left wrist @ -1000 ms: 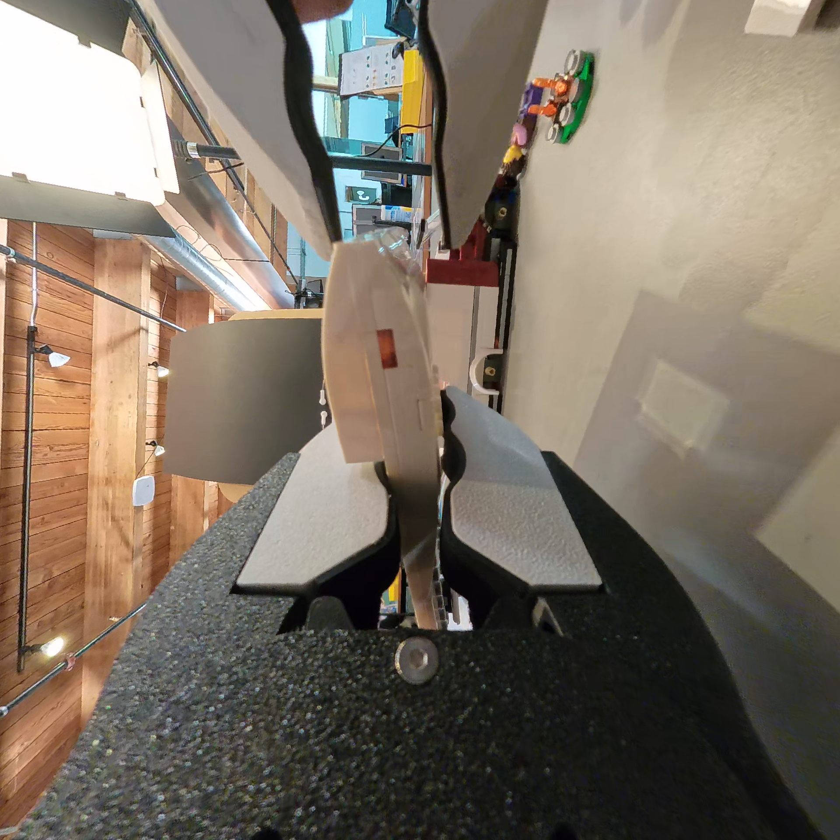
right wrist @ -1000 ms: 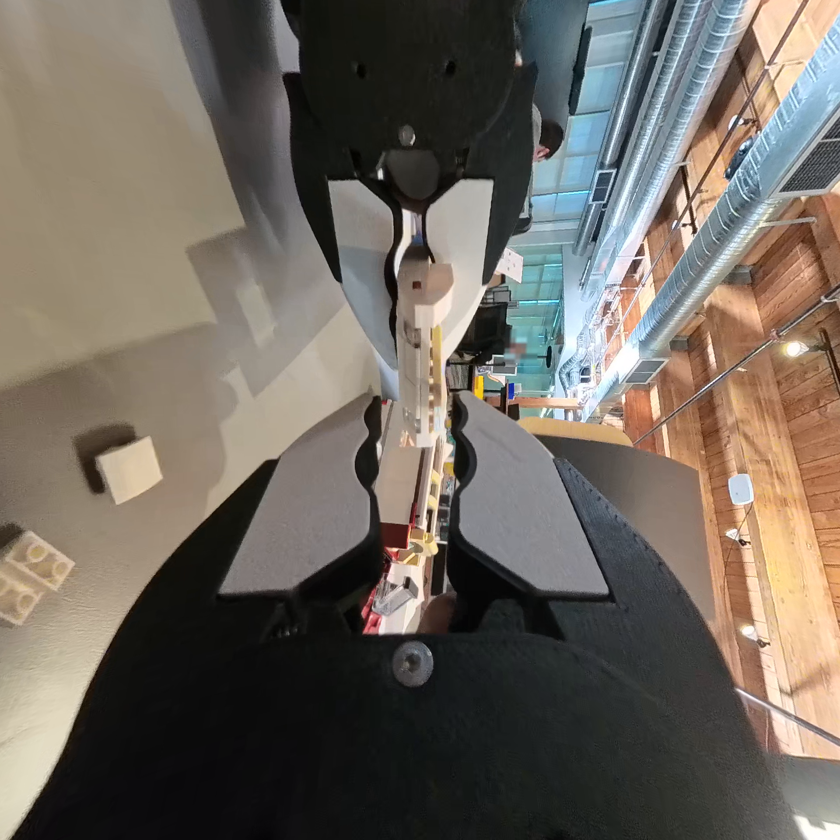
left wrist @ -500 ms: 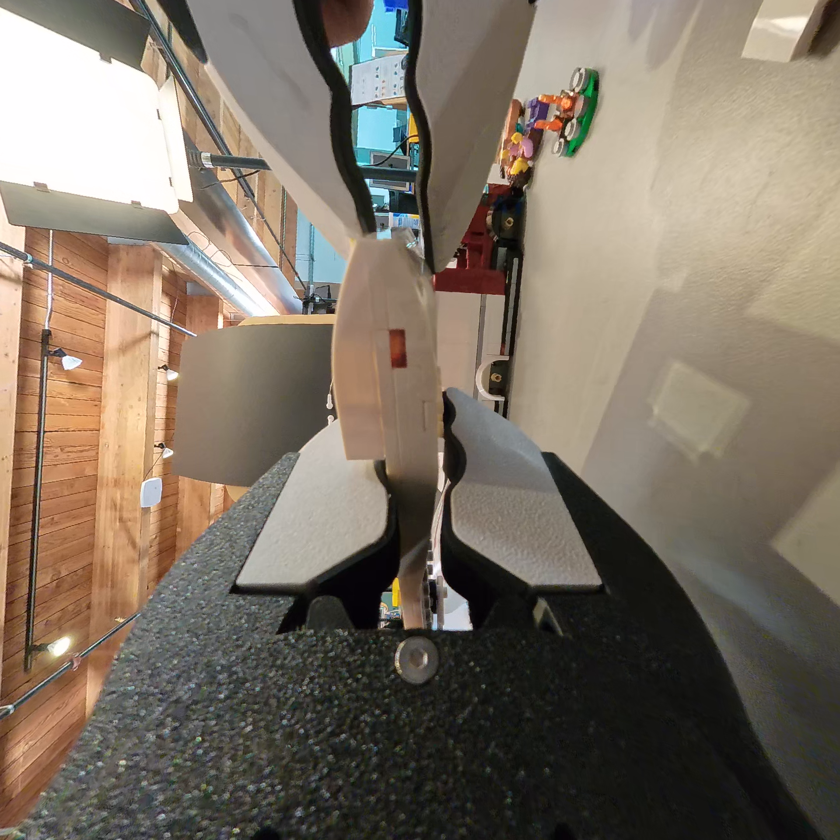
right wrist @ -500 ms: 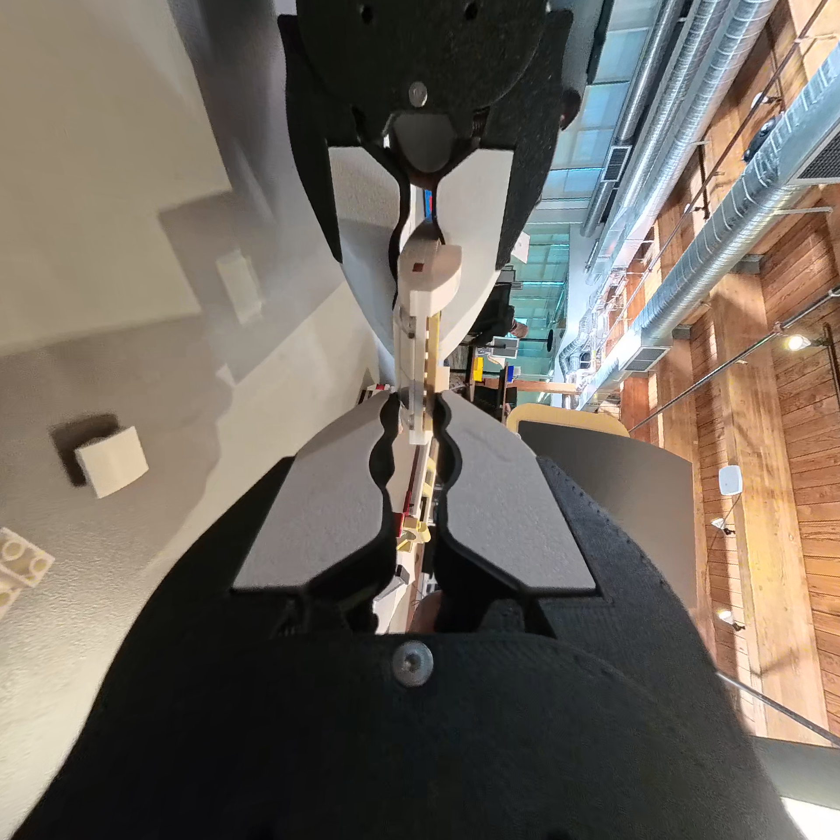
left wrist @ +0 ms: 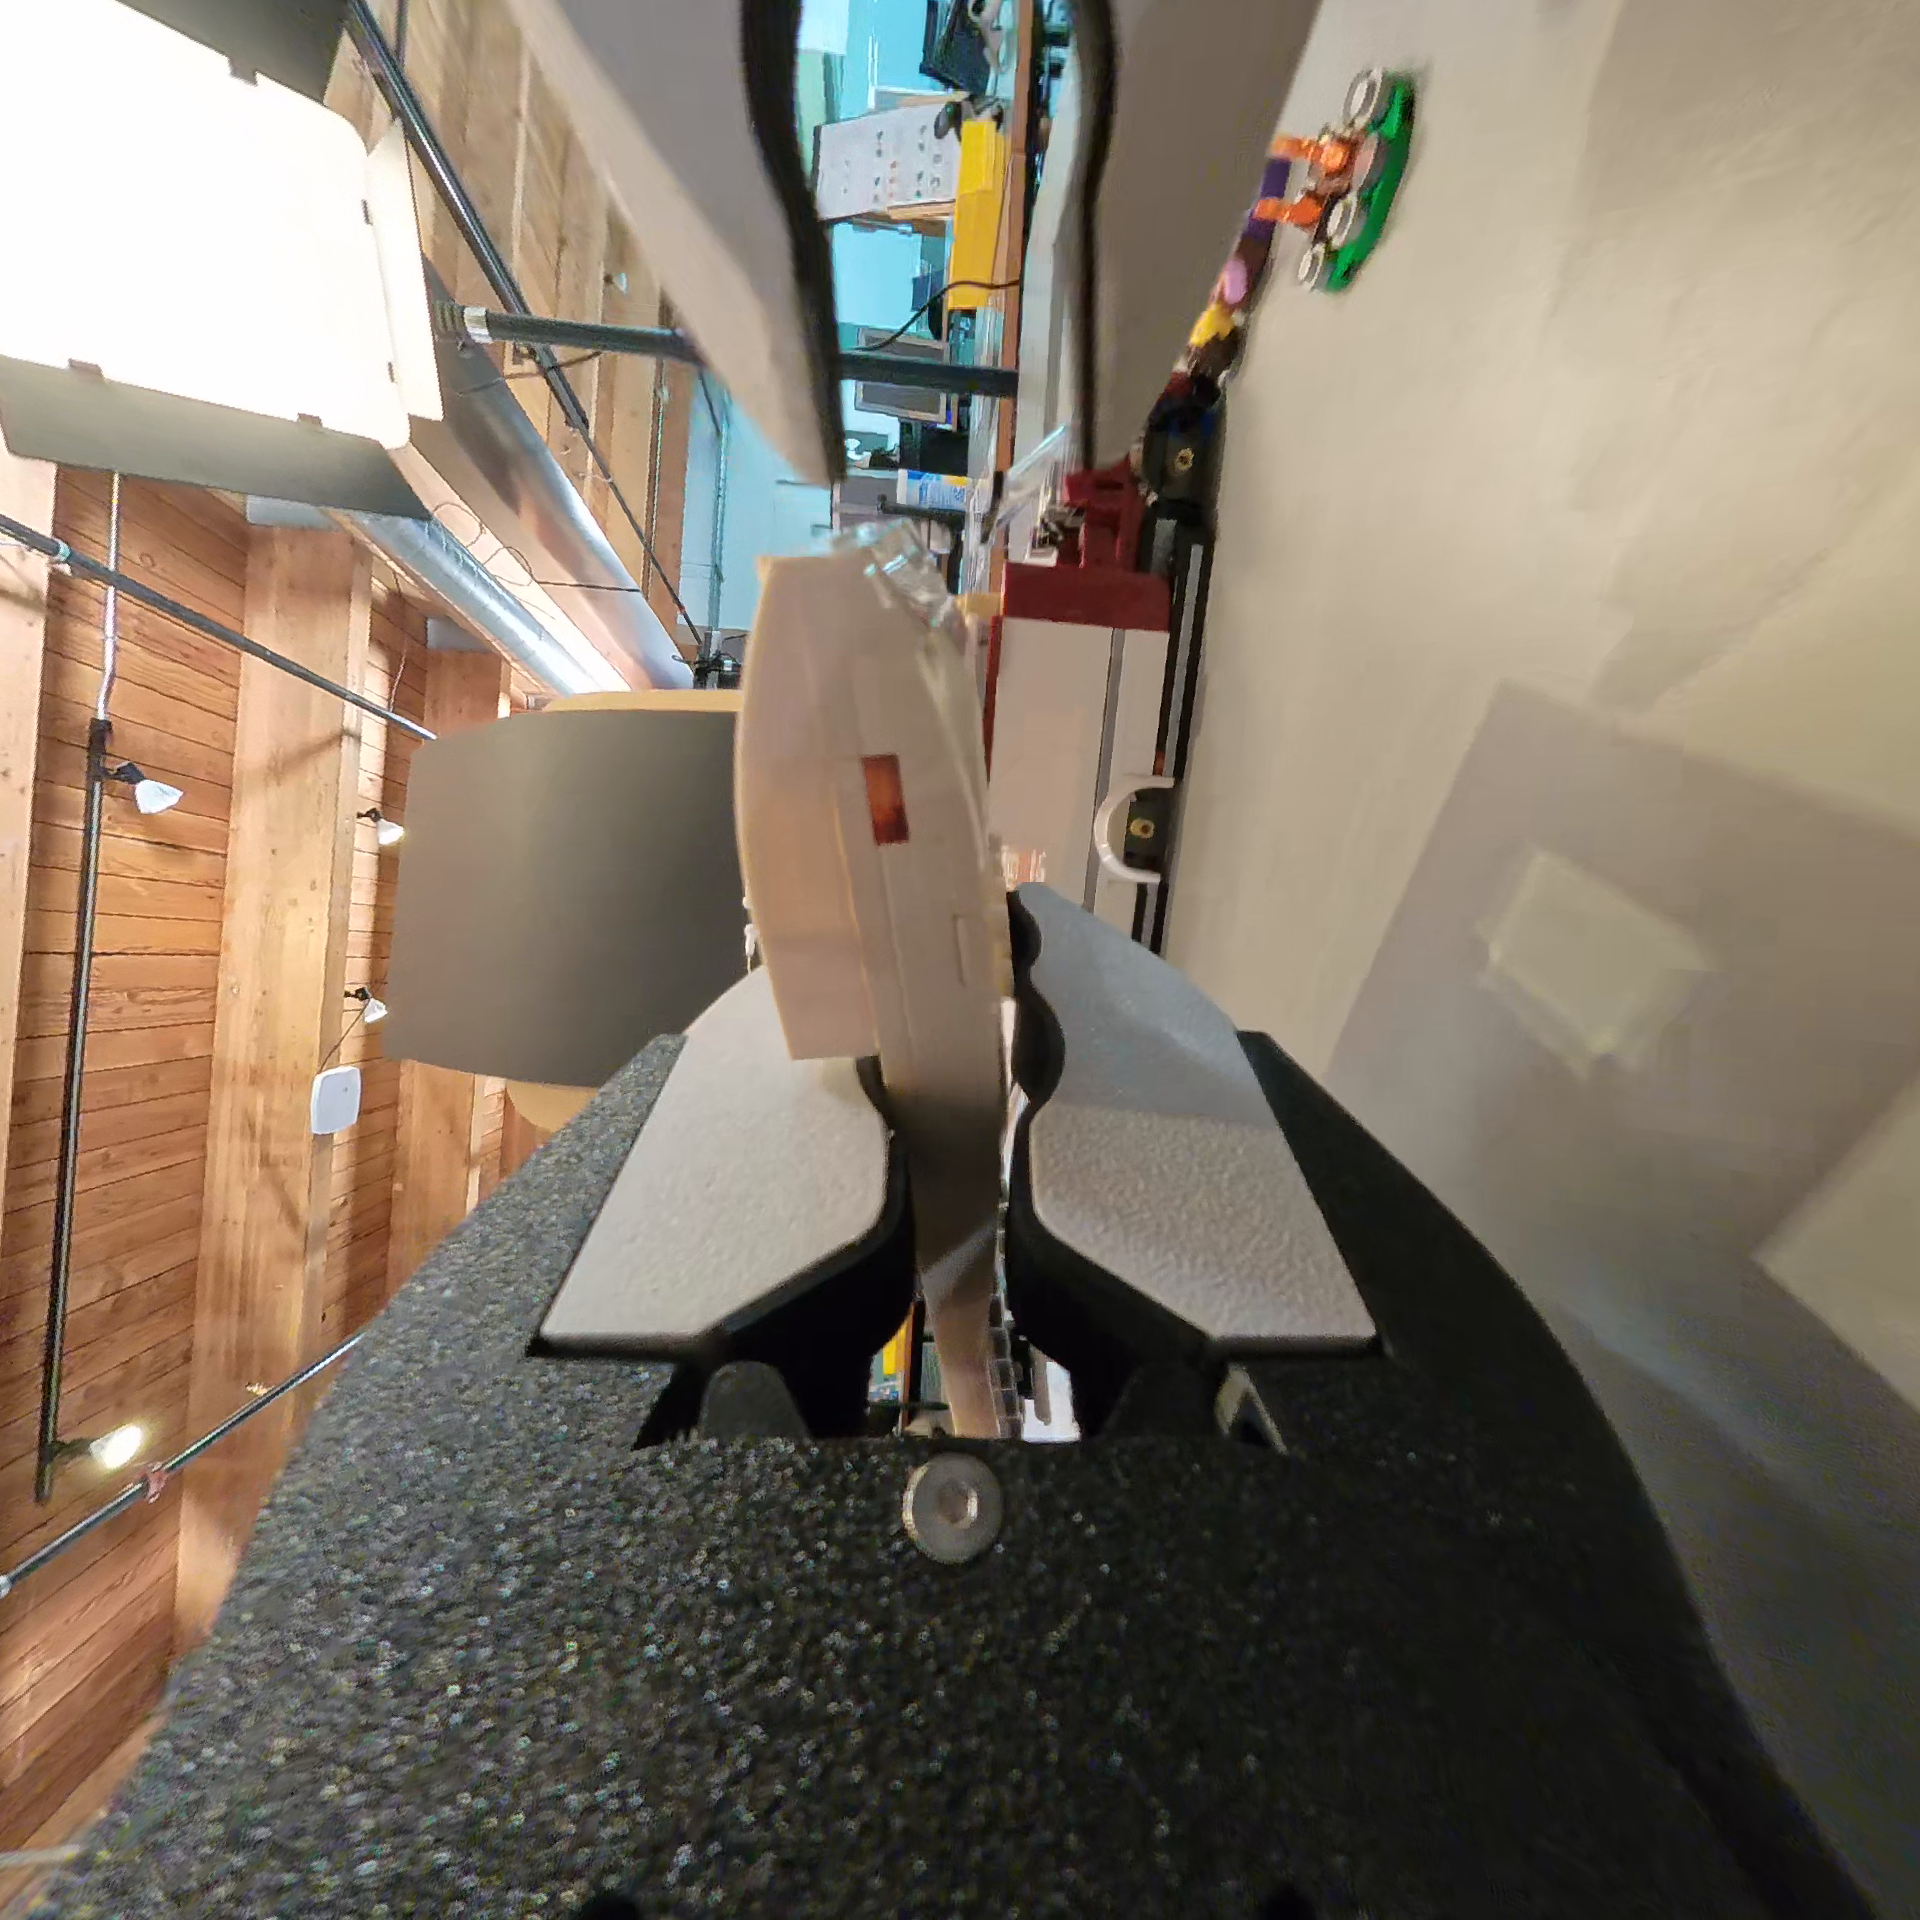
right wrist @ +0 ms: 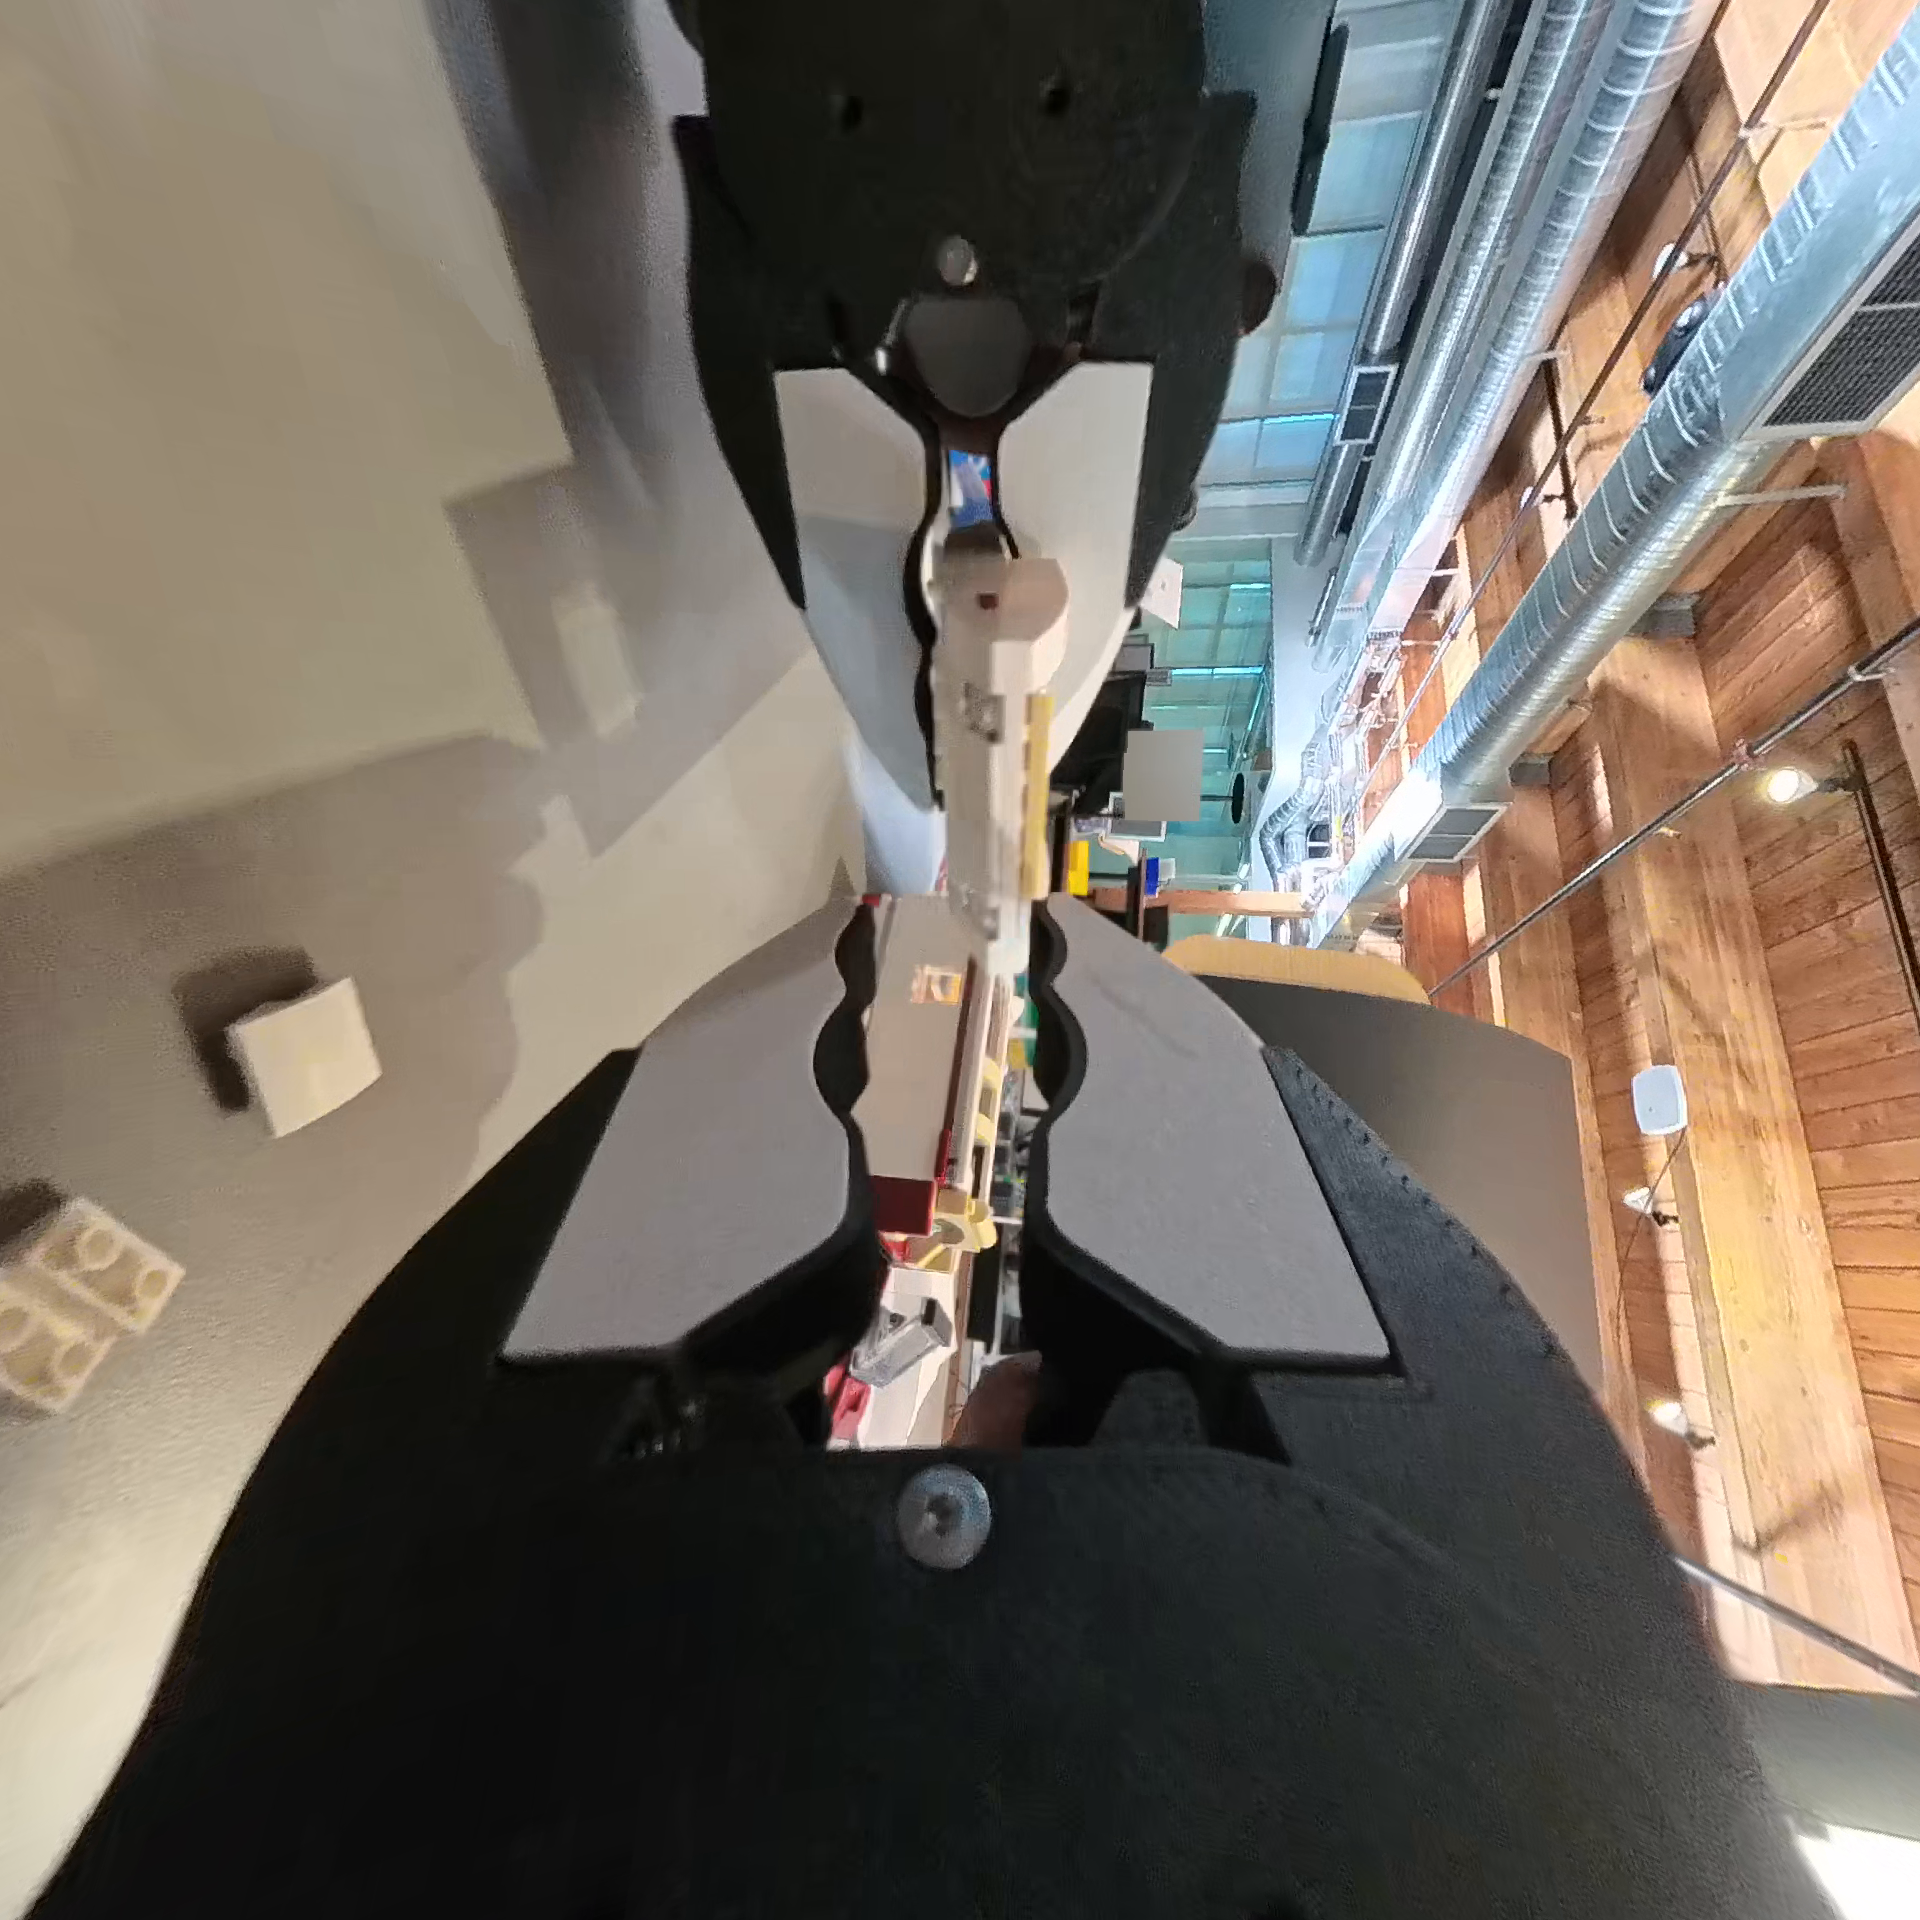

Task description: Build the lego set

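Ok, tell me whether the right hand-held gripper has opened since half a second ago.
Yes. The right hand-held gripper has backed off the white brick assembly, its fingers now wider apart.

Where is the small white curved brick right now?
In the right wrist view, the small white curved brick lies loose on the grey table, left of the right tool, above two studded white bricks.

I am in a big open workshop or lab with an industrial look. To the left of my left claw (left wrist: pixel 940 997) there are wooden plank walls (left wrist: pixel 208 935) with small spot lamps, metal air ducts (left wrist: pixel 520 582) and a bright light panel (left wrist: pixel 197 229). Straight ahead of it stand far desks (left wrist: pixel 935 208), and bricks lie on the grey table (left wrist: pixel 1558 520).
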